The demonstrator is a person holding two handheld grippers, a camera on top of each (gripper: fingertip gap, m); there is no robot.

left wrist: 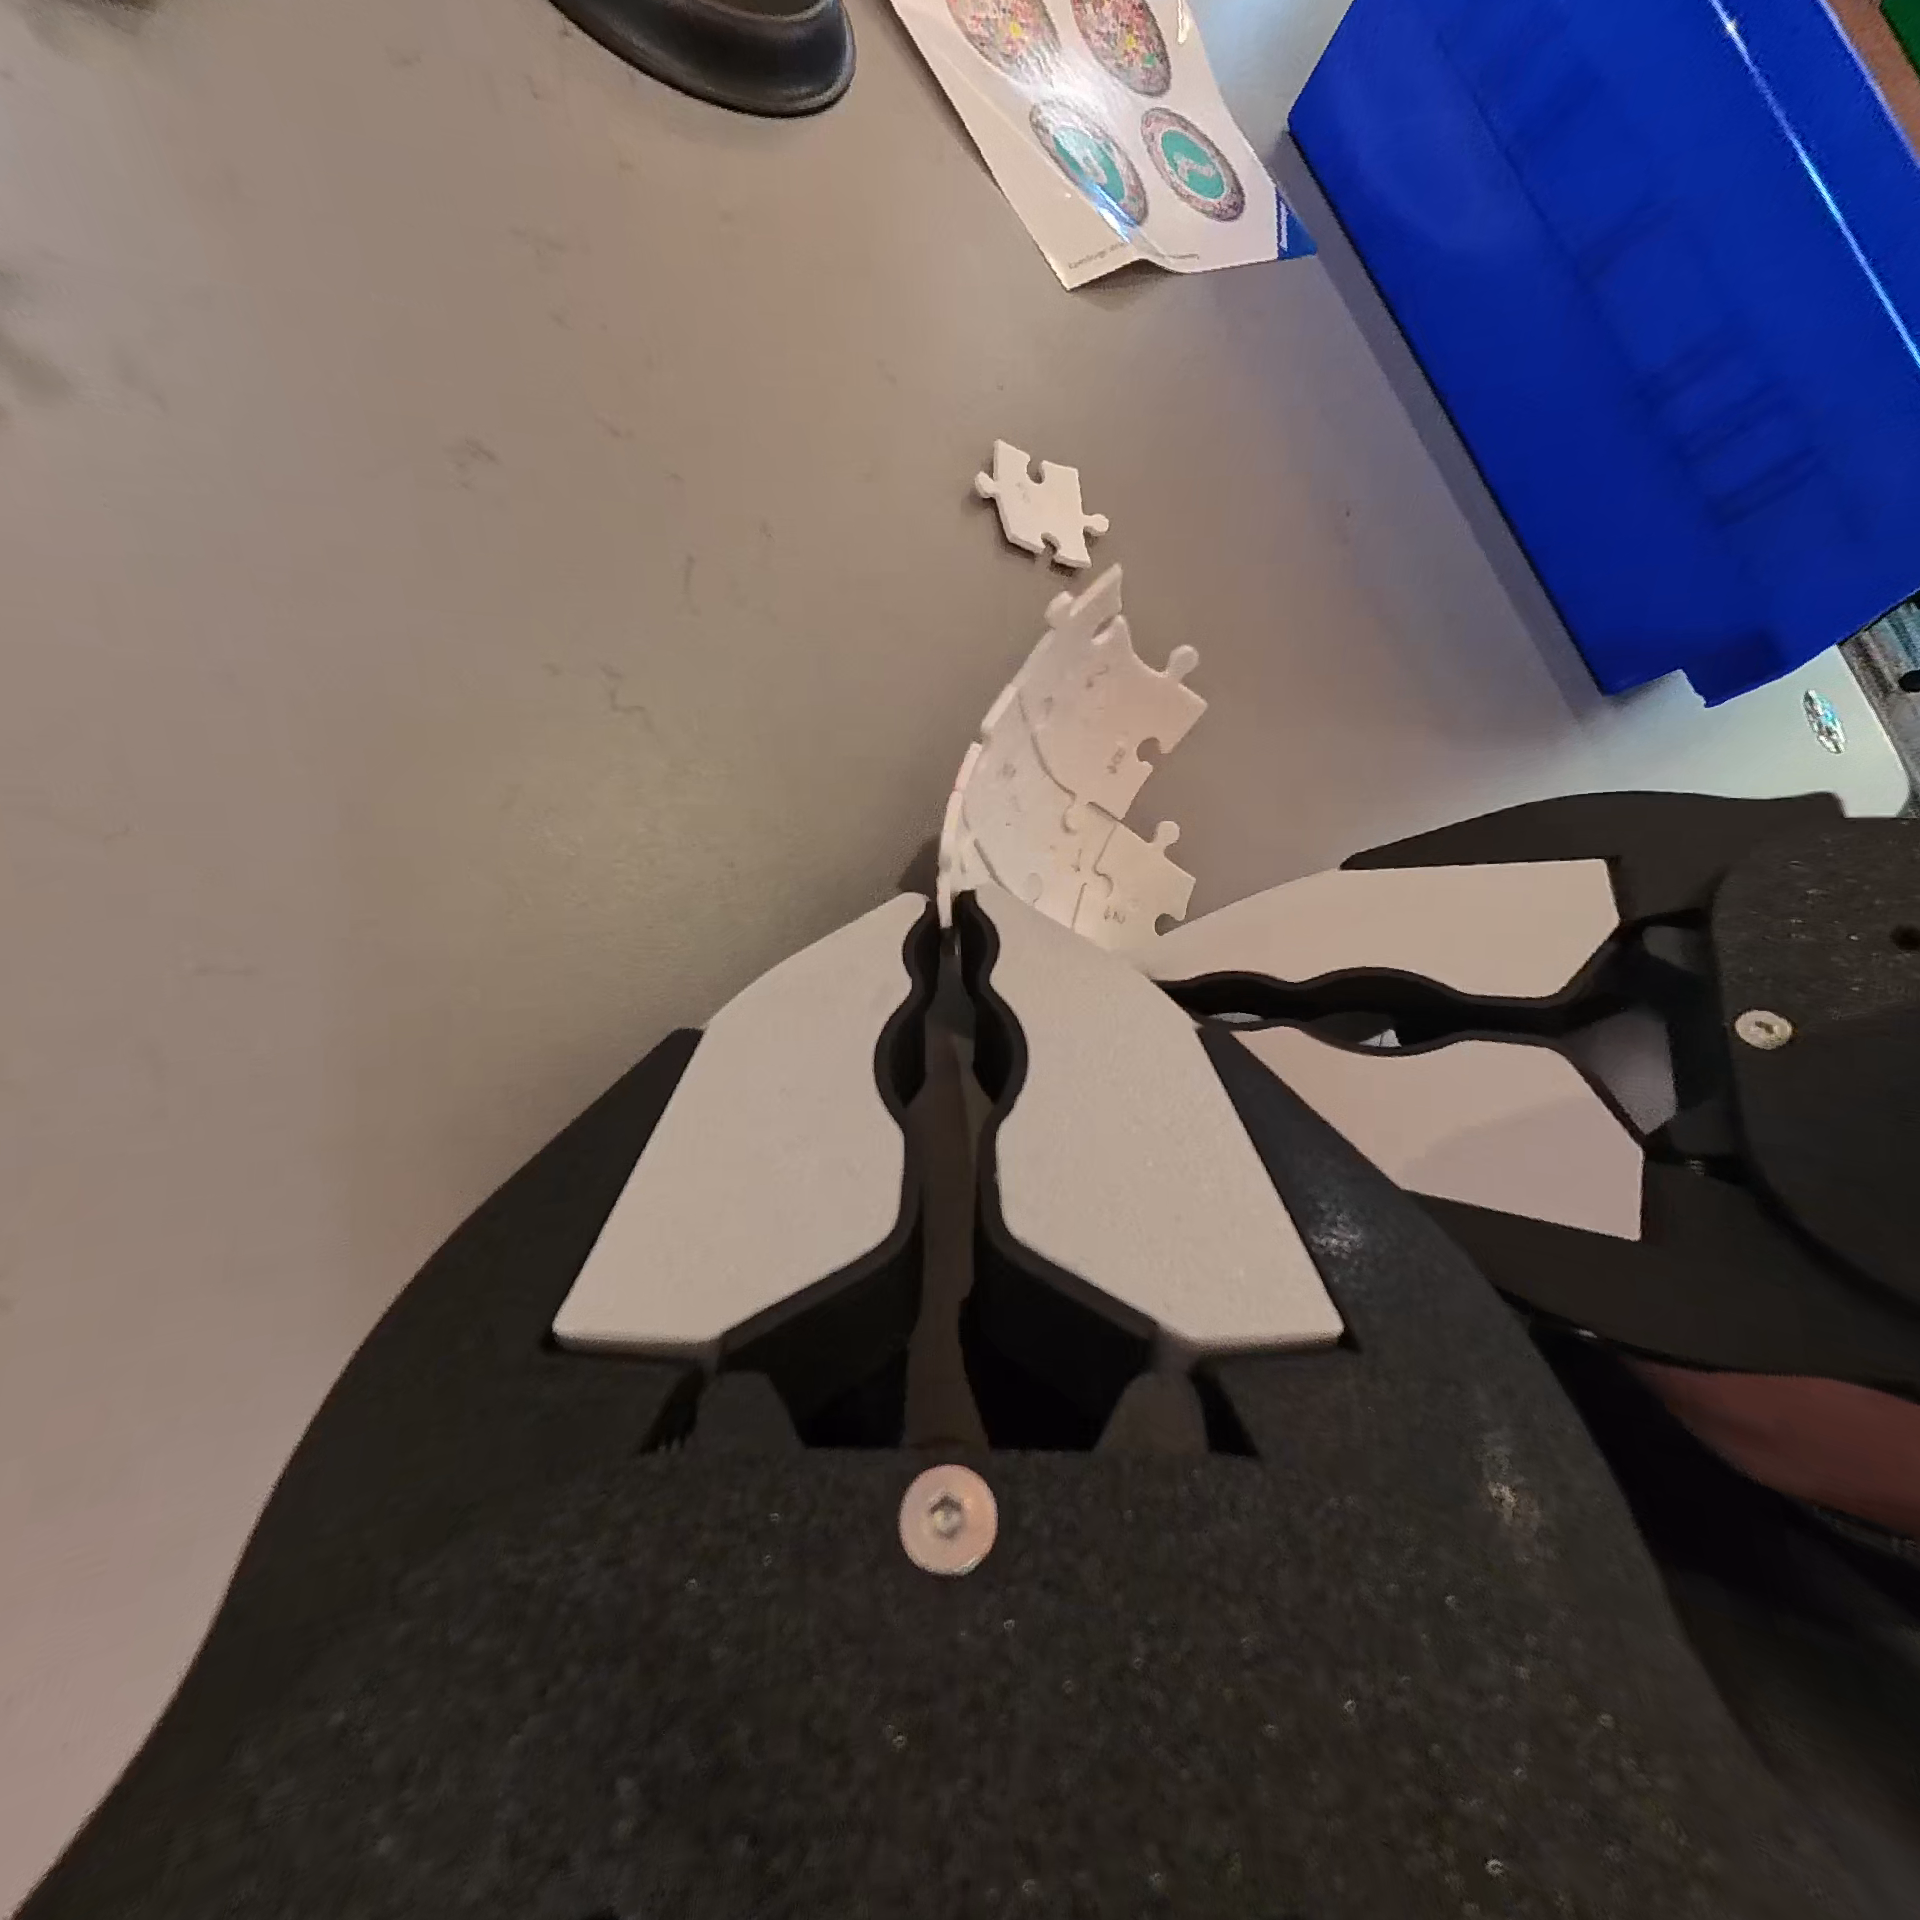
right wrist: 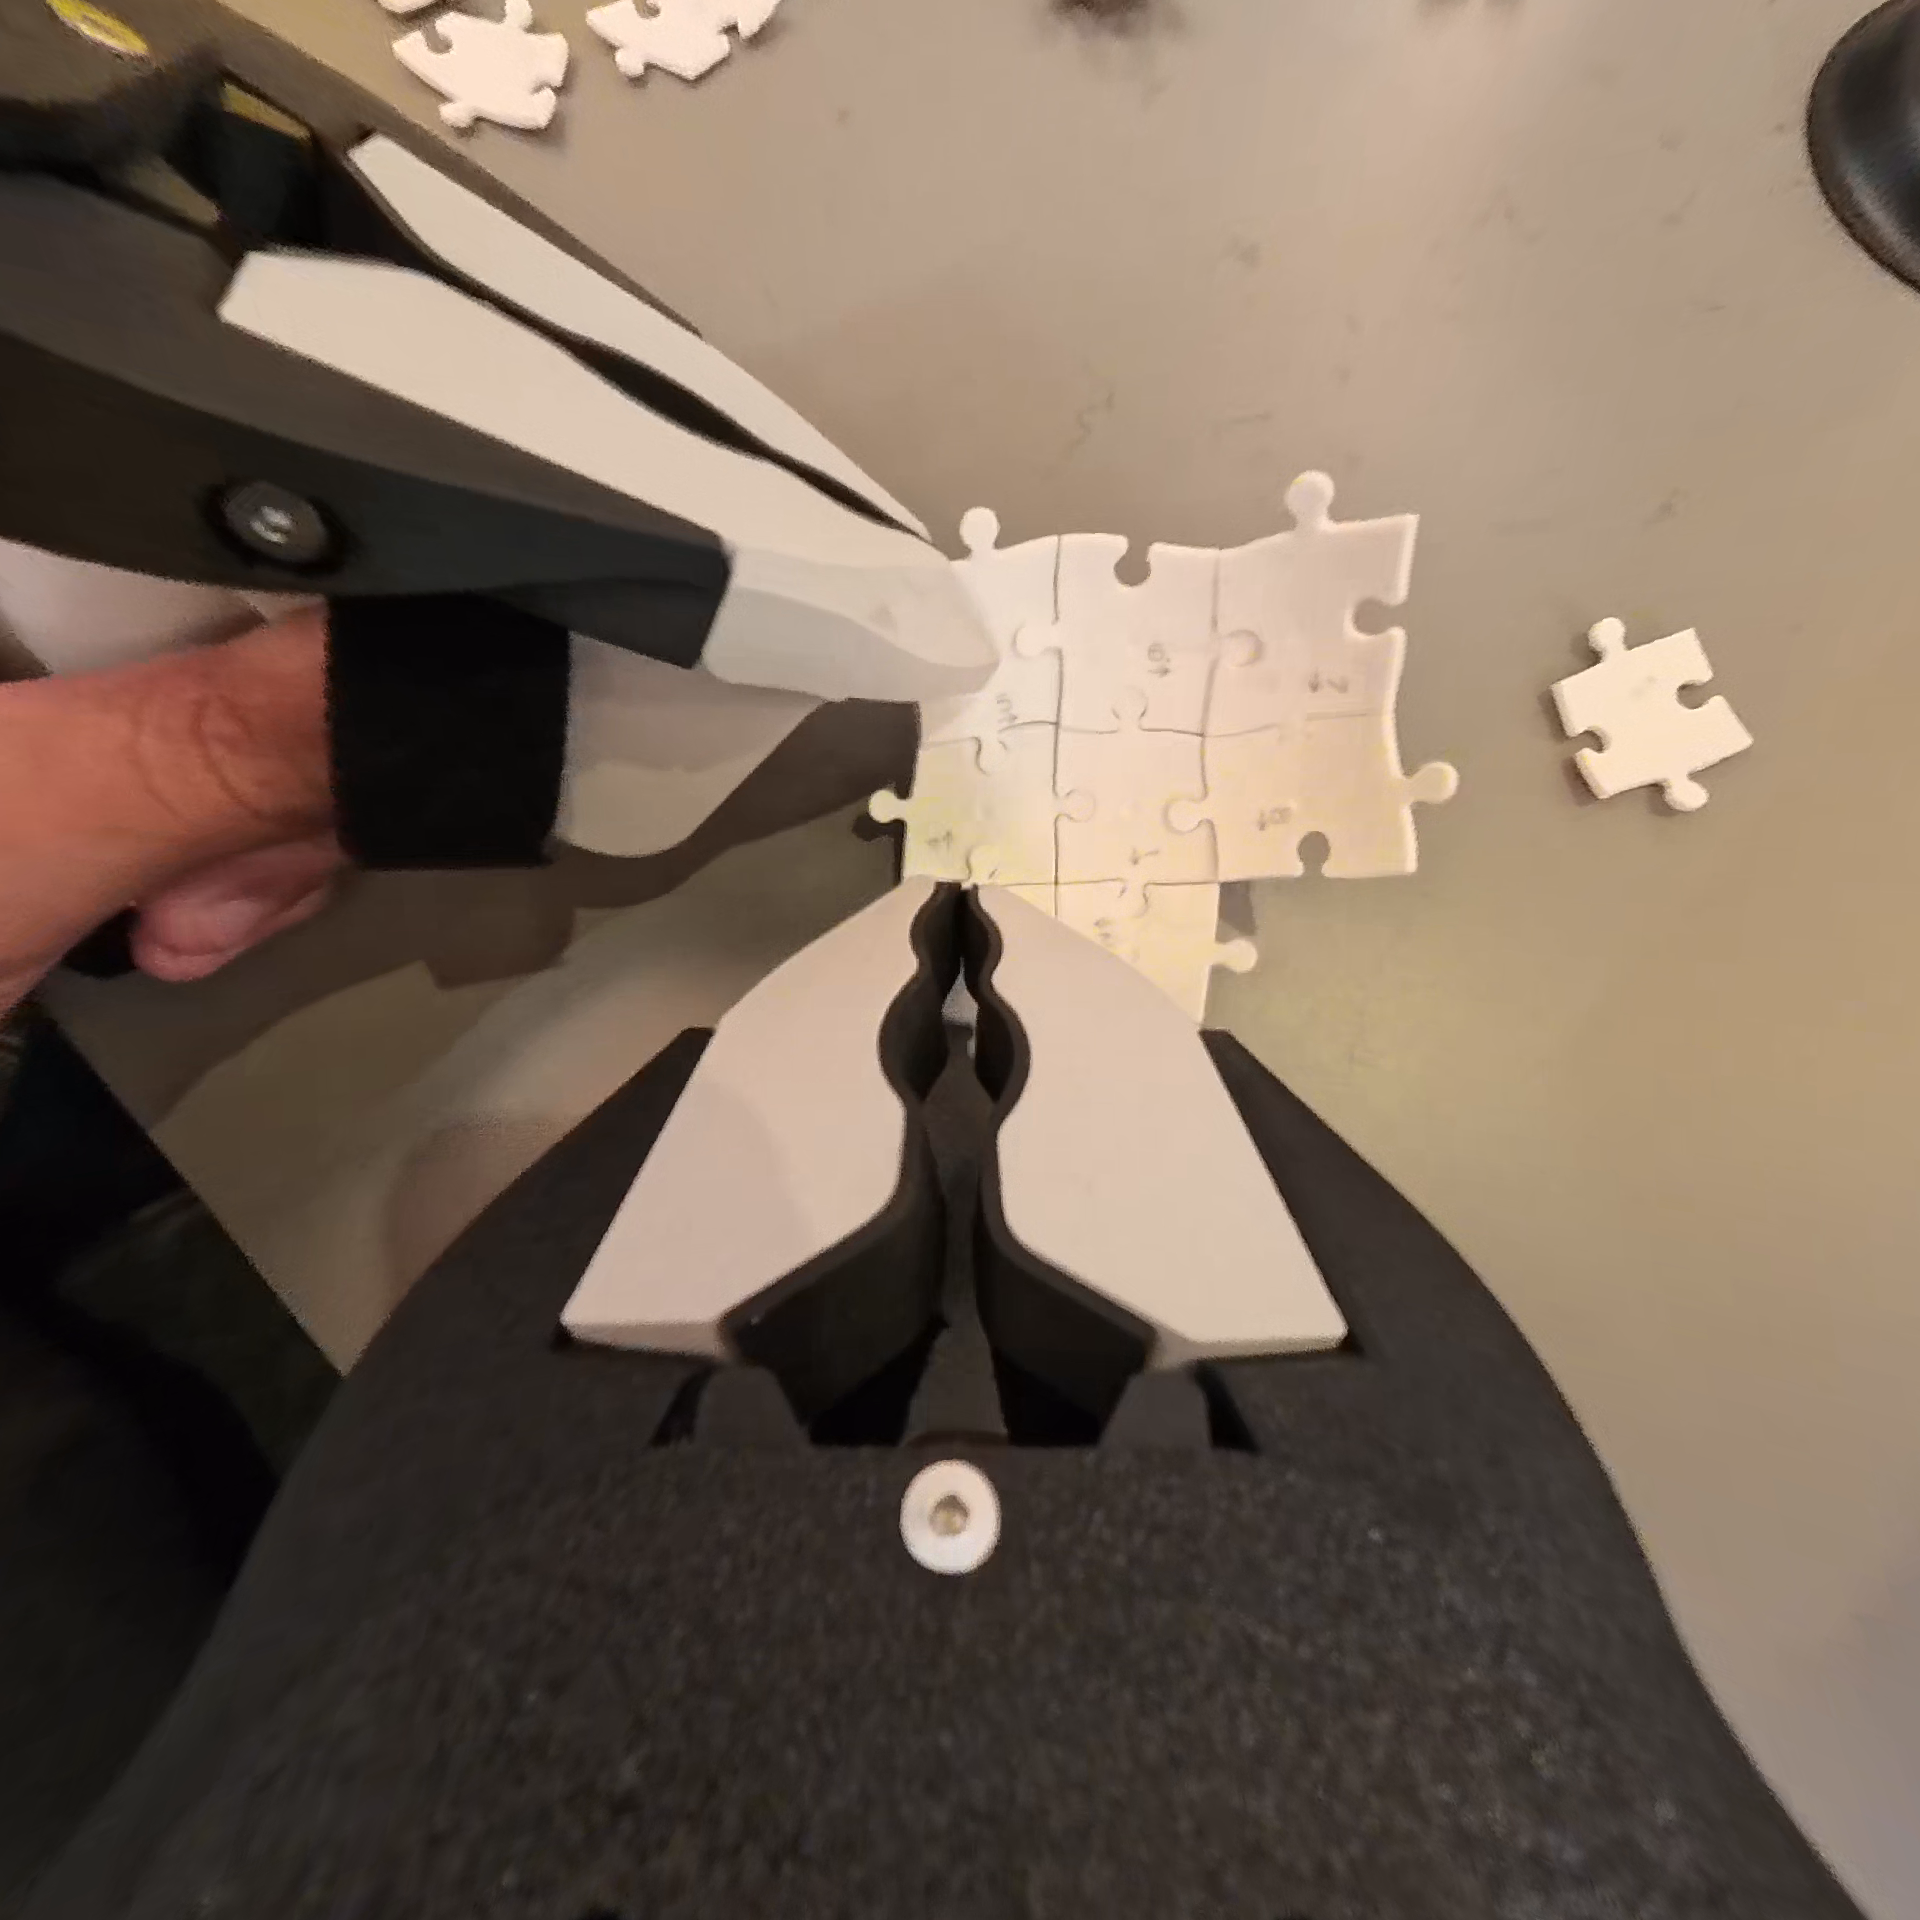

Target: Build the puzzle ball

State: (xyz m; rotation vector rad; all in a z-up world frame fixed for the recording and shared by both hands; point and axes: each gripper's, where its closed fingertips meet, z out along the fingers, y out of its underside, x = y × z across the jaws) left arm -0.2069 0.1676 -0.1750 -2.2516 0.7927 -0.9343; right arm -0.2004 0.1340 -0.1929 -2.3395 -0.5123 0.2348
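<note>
A curved white panel of several joined puzzle pieces (right wrist: 1153, 727) is held above the grey table. In the left wrist view the panel (left wrist: 1081, 800) shows edge-on, arching up. My left gripper (left wrist: 954, 920) is shut on the panel's lower edge. It also shows in the right wrist view (right wrist: 951, 613), clamped on the panel's left edge. My right gripper (right wrist: 961, 902) is shut on the panel's near edge. It also shows in the left wrist view (left wrist: 1169, 951) from the right. A loose white piece (left wrist: 1042, 503) lies on the table beyond the panel, and it also shows in the right wrist view (right wrist: 1650, 715).
A blue box (left wrist: 1621, 312) stands at the upper right, with a printed leaflet (left wrist: 1122, 135) beside it. A dark round base (left wrist: 727, 52) sits at the top. More loose white pieces (right wrist: 582, 42) lie at the top left. A hand (right wrist: 156, 769) holds the left gripper. The grippers' ends are close to 4 cm from one another. Both grippers' tips are roughly 25 cm from the dark round base (left wrist: 727, 52).
</note>
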